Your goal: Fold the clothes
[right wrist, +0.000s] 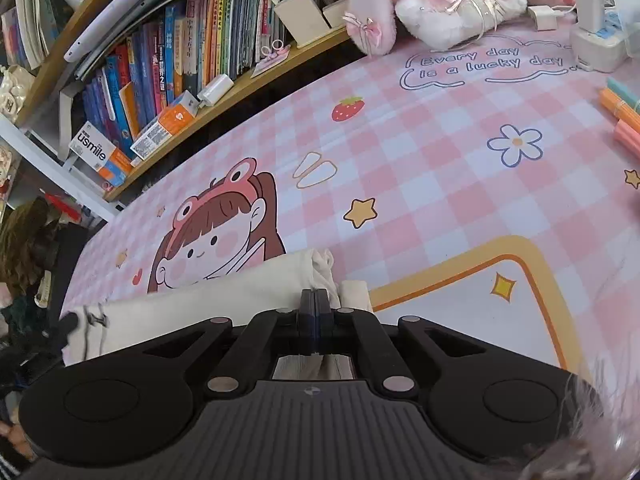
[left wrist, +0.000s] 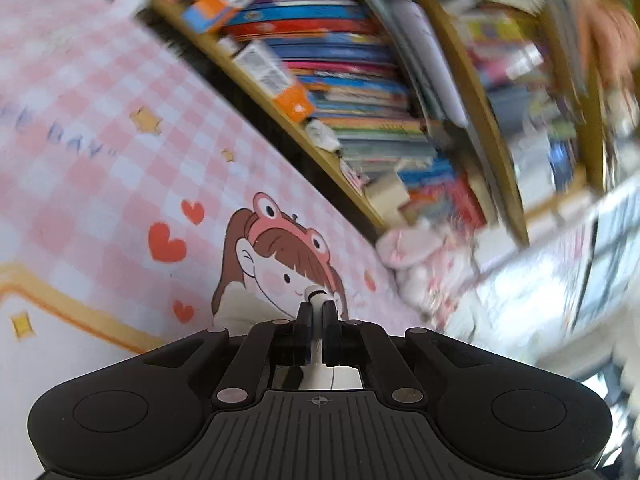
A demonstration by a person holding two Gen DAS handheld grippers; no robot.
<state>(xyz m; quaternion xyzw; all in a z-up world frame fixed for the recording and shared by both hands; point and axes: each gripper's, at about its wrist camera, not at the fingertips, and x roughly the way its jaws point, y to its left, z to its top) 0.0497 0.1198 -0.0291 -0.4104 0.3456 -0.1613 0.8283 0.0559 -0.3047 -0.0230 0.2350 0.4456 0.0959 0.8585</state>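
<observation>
Spreading across the middle of both views: a pink-and-white checked desk mat [right wrist: 420,168] printed with a cartoon girl. Running along the upper left: a wooden bookshelf [right wrist: 224,92] crammed with upright books. Sitting at upper right: plush toys [right wrist: 448,4], bathing in soft daylight.

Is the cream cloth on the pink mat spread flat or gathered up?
Gathered up. The cream cloth lies bunched in a long roll on the pink mat, with wrinkled folds beside the right gripper.

Garment [right wrist: 224,296] laid on desk mat [right wrist: 420,184], bookshelf [right wrist: 168,80] behind it (plush toys [right wrist: 440,0] placed at mat's far edge), markers [right wrist: 624,116] right.
</observation>
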